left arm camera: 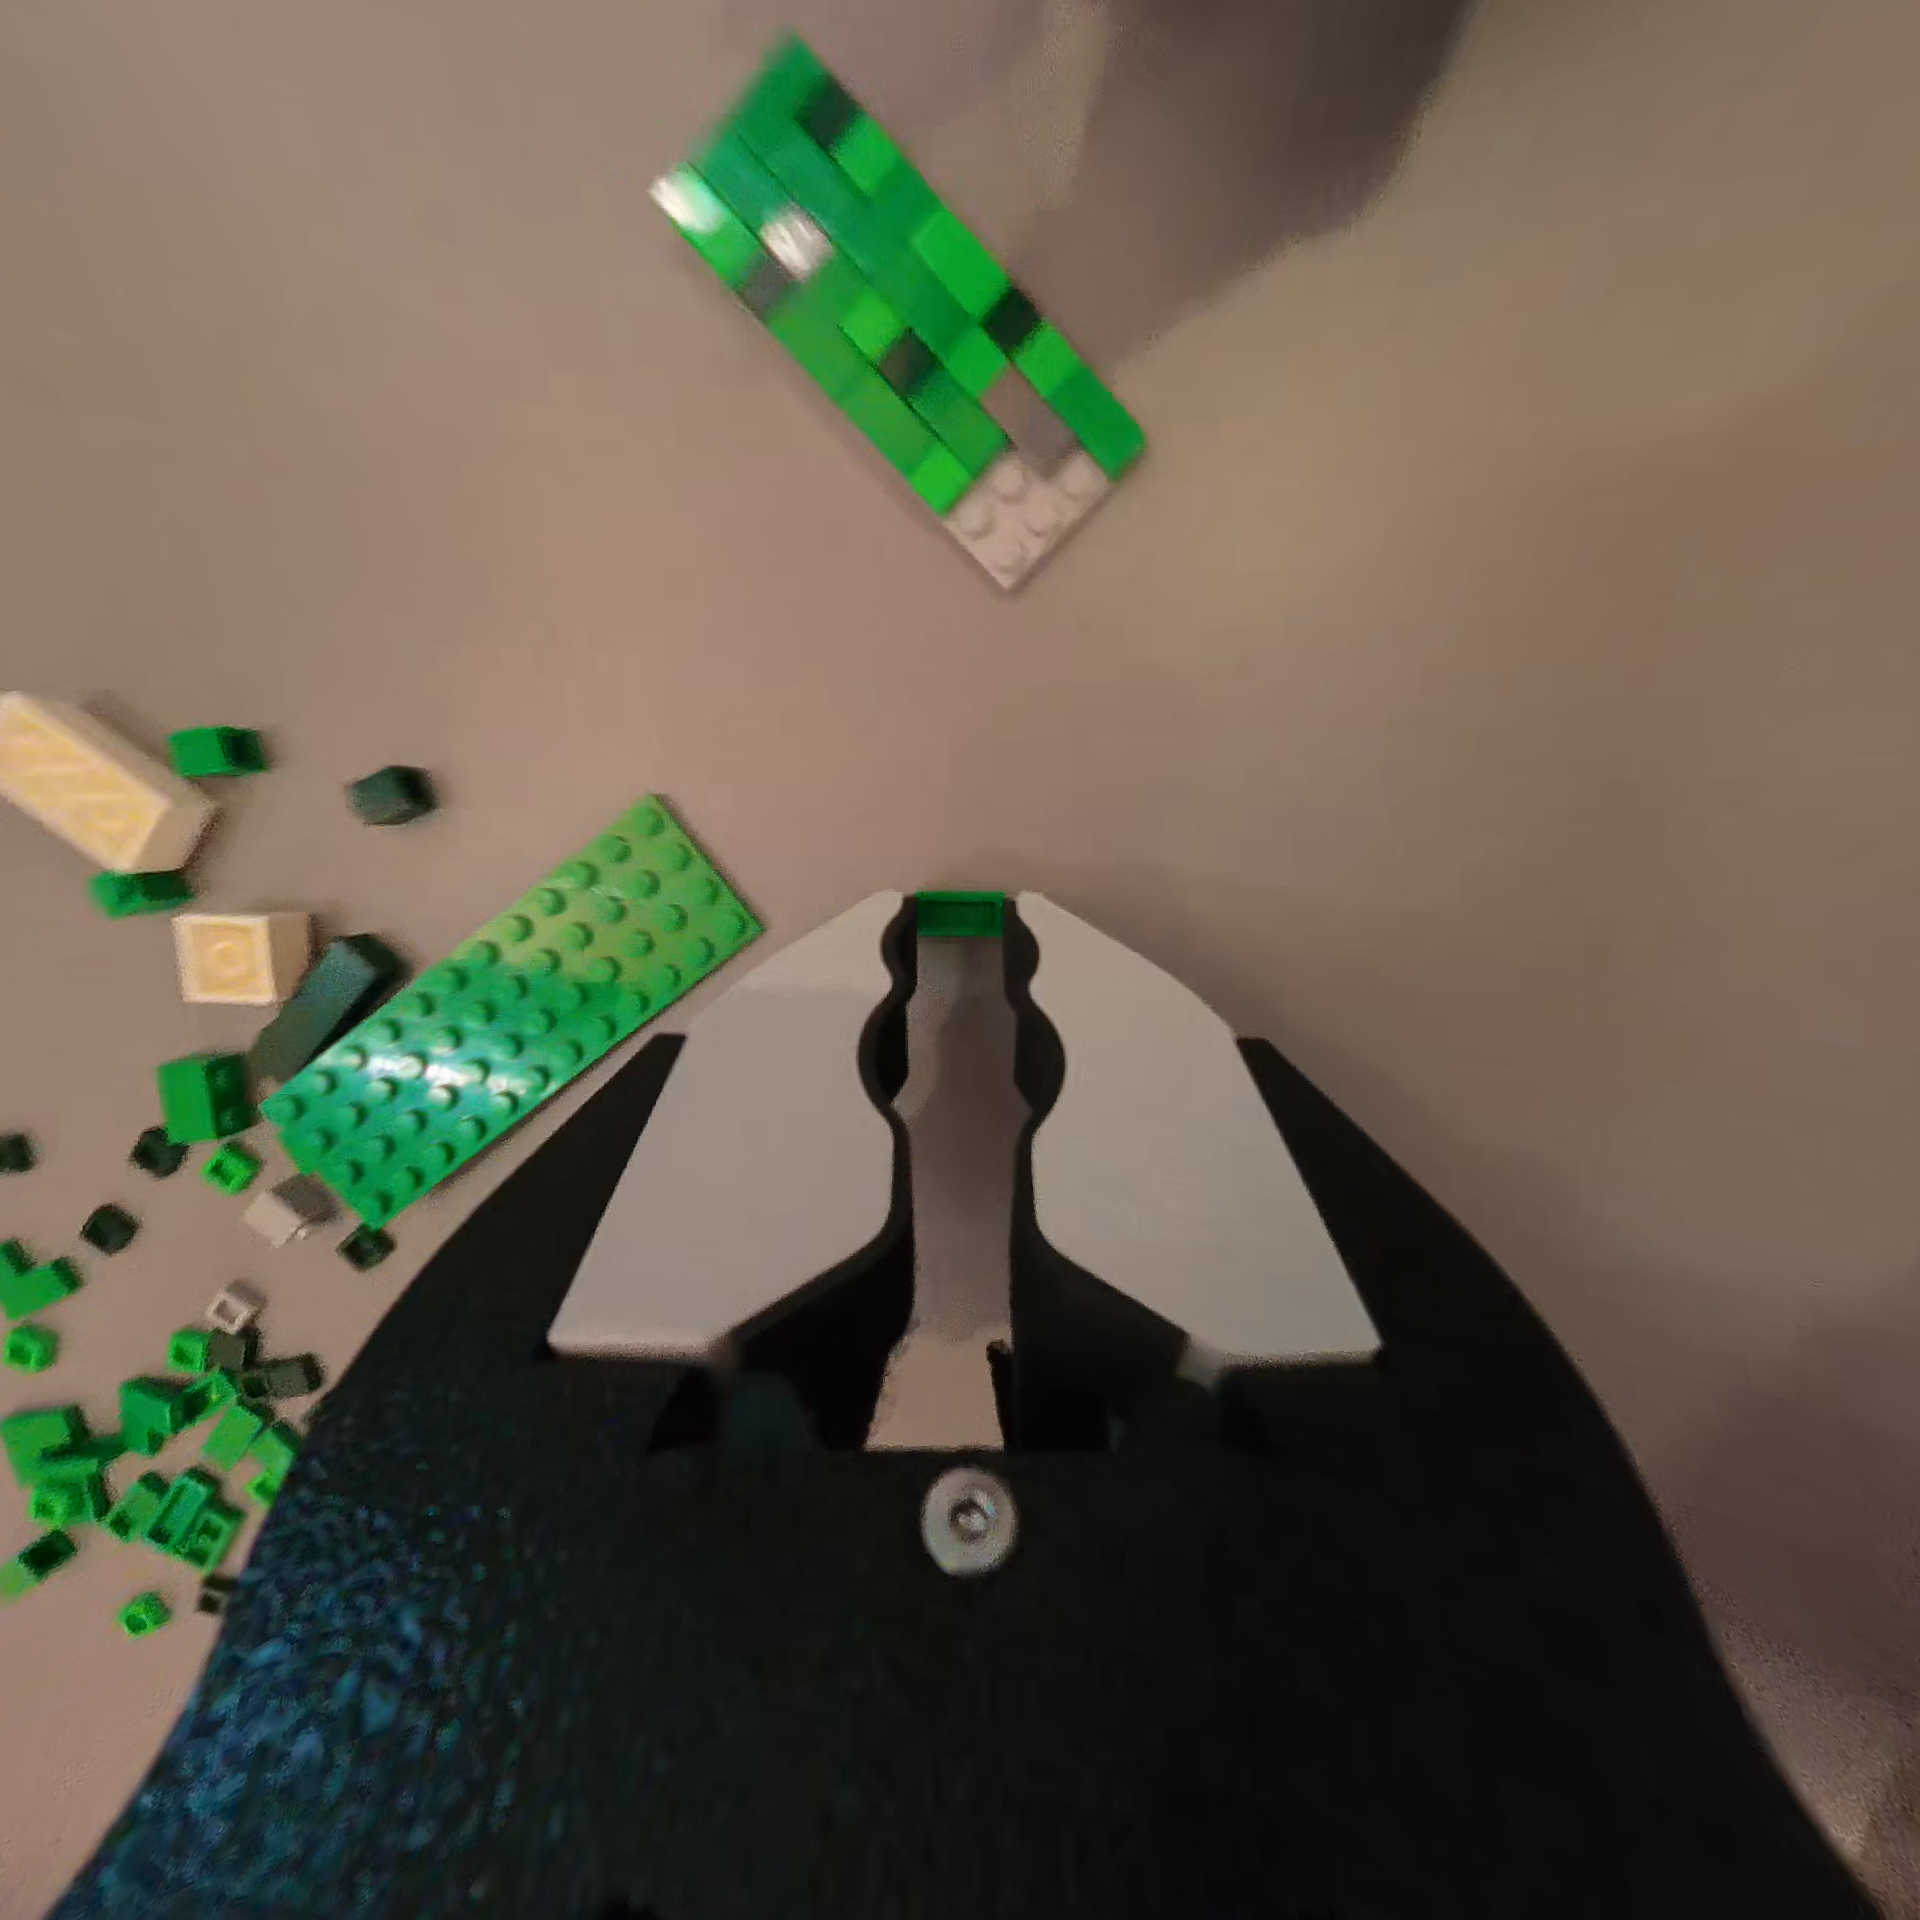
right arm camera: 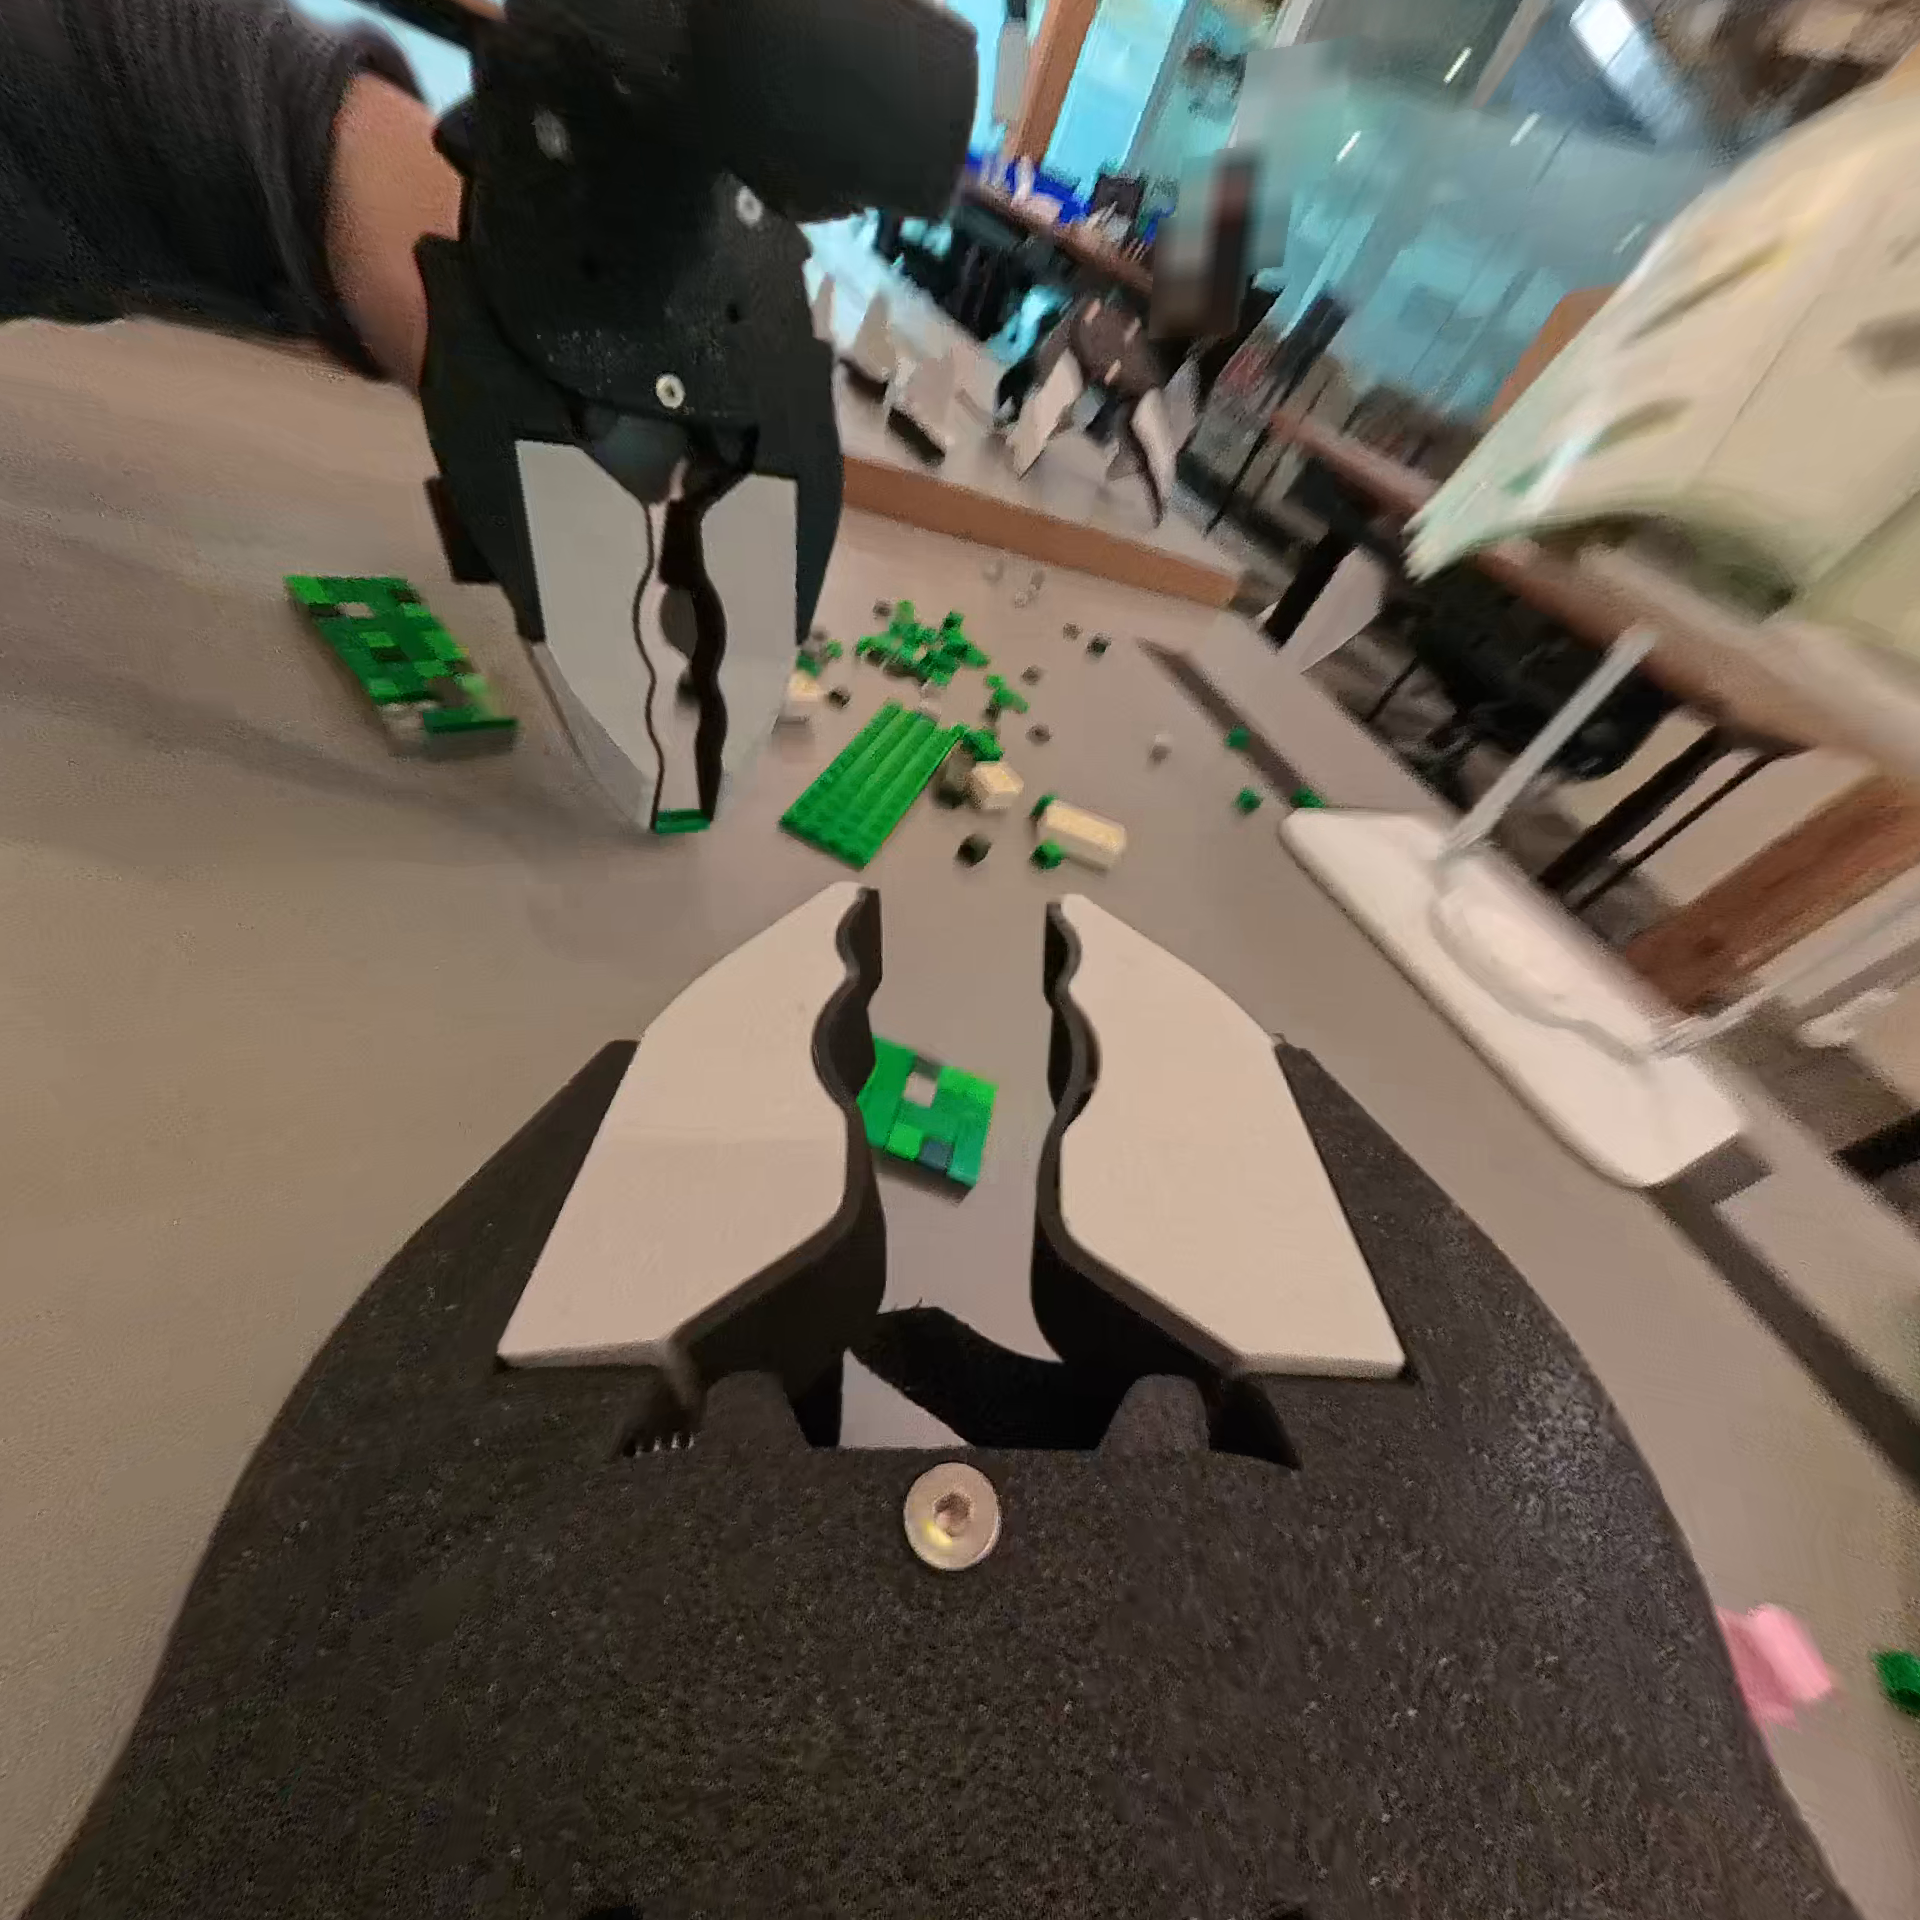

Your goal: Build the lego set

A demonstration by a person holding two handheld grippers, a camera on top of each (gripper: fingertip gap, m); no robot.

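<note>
Left wrist view: left tongs (left arm camera: 960, 920) clamped on a small green brick (left arm camera: 961, 916) above the bare table (left arm camera: 1455, 727); studded green plate (left arm camera: 509, 1008) just left, loose bricks (left arm camera: 156, 1403) beyond.

Right wrist view: right tongs (right arm camera: 961, 914) parted, gripping nothing, over a green mosaic piece (right arm camera: 930, 1112). No legible writing.

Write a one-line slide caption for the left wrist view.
Left gripper pinching a small green brick at its fingertips above a grey table, beside a studded green plate.
</note>
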